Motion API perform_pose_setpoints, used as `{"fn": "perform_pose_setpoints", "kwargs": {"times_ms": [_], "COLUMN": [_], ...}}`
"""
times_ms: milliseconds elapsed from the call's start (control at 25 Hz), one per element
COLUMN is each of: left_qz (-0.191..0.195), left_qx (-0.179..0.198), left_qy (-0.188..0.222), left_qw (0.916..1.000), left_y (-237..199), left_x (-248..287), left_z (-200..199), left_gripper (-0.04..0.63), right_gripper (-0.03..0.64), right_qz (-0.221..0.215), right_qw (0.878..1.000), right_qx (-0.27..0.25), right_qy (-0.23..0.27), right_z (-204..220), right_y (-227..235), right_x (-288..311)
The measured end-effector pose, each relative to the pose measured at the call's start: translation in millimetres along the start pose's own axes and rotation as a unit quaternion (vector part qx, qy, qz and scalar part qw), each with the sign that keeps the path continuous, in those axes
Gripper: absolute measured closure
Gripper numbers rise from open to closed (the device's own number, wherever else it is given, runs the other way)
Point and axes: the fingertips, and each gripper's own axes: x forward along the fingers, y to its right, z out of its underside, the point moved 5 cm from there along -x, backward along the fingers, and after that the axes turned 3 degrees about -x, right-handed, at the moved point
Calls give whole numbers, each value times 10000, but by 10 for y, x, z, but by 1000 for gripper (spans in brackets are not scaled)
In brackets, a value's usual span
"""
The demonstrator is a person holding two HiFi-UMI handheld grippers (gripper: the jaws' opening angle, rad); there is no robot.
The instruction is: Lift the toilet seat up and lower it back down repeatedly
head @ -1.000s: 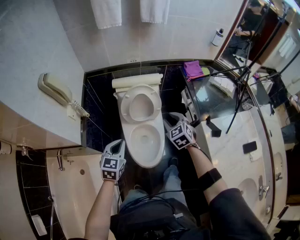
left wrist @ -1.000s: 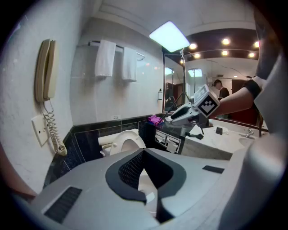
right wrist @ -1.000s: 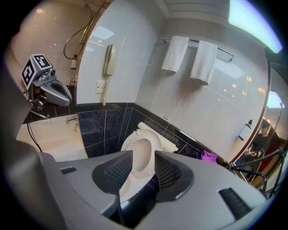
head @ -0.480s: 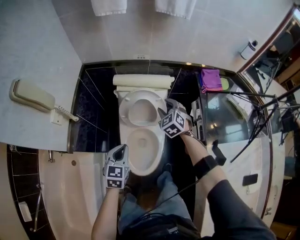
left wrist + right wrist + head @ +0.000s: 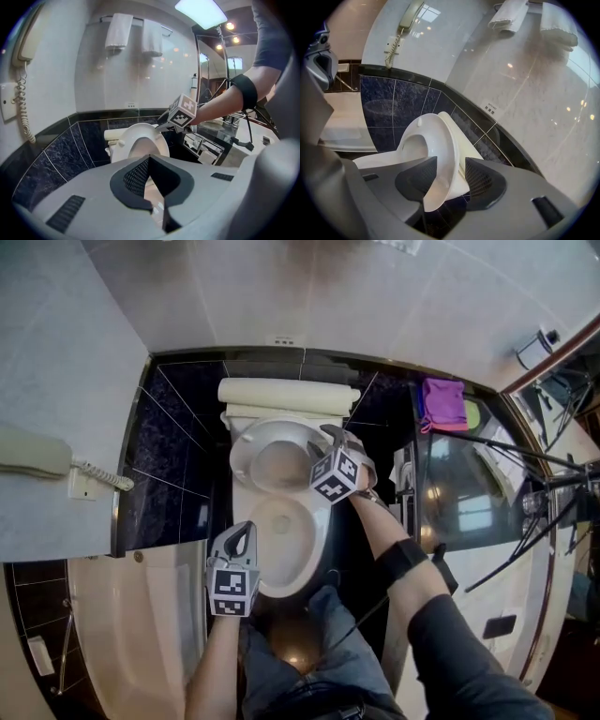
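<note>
Glossy dark-blue marbled wall tiles (image 5: 178, 456) behind. The right gripper's (image 5: 451, 161) ribbed jaws, just closing, loosely straddle the raised smooth white oval plastic toilet seat (image 5: 436, 140). The left gripper (image 5: 240, 532) is pinched together, empty.

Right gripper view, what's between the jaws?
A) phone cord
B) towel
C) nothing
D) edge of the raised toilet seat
D: in the right gripper view the edge of the raised toilet seat stands between the jaws of the right gripper, which have just been closing, with a gap showing beside one pad.
</note>
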Motion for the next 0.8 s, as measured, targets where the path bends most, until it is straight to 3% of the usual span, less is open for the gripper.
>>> {"fn": "perform_pose_setpoints", "kwargs": {"times_ms": [200,360,800], "left_qz": [-39,-60,-33], "left_qx": [-102,-177,-283], "left_qy": [-136,-211,-395], "left_qw": [9998,9996,9988], "left_y": [11,15,39], "left_x": [177,243,263], "left_z": [144,242,392], "left_gripper": [595,595,595], "right_gripper": [431,513,523], "right_qz": [-4,229,218], "right_qw": [9999,9994,9993], "right_qx": [-77,-251,-301], "right_qy": [84,81,70], "right_z": [61,58,44], "right_y": [24,57,-30], "right_x": [287,378,254]}}
